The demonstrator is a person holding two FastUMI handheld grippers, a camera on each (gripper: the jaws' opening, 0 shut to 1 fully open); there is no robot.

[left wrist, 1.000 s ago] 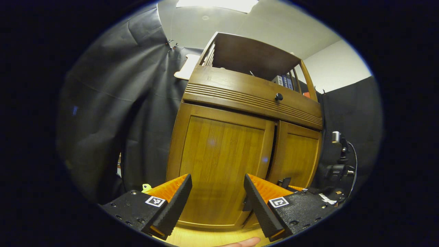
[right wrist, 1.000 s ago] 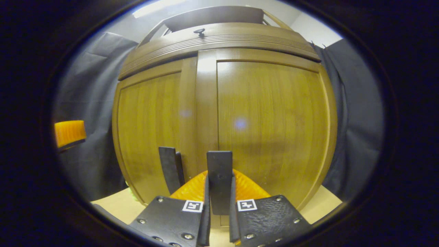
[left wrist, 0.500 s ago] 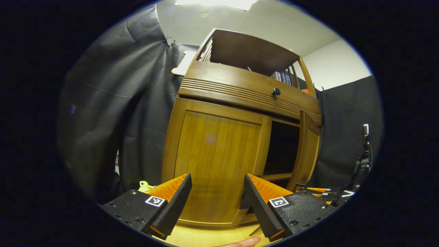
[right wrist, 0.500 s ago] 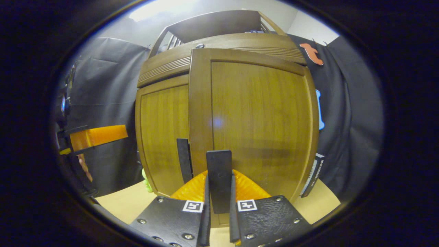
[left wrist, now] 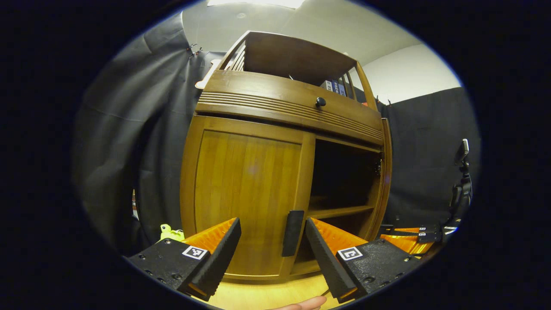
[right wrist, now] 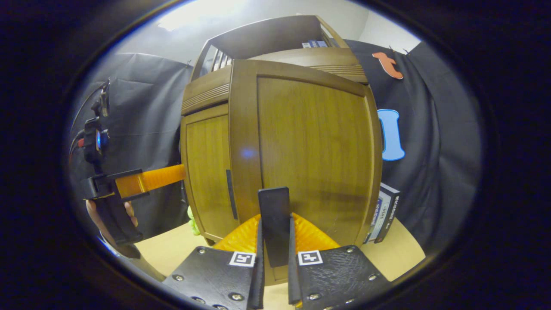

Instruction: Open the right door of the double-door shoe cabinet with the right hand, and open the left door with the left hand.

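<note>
The shoe cabinet point(left wrist: 275, 116) fills the middle of the left gripper view. Its right door point(right wrist: 314, 146) stands swung out; in the right gripper view it takes the centre of the frame, and in the left gripper view it shows edge-on at the right of the dark opening point(left wrist: 344, 176), where a shelf point(left wrist: 340, 212) crosses inside. The right gripper point(right wrist: 274, 258), at the bottom centre of its view, is closed on the right door's handle point(right wrist: 274, 215), a finger pressing each side. The left door point(left wrist: 247, 193) is closed, its handle point(left wrist: 292, 232) at the lower centre of the left gripper view. The left gripper point(left wrist: 272, 249) is wide open and holds nothing, its fingers on either side of that handle and short of it. A drawer point(left wrist: 288, 103) with a round knob point(left wrist: 320, 102) sits above the doors. A wooden floor point(left wrist: 267, 292) runs under the cabinet.
</note>
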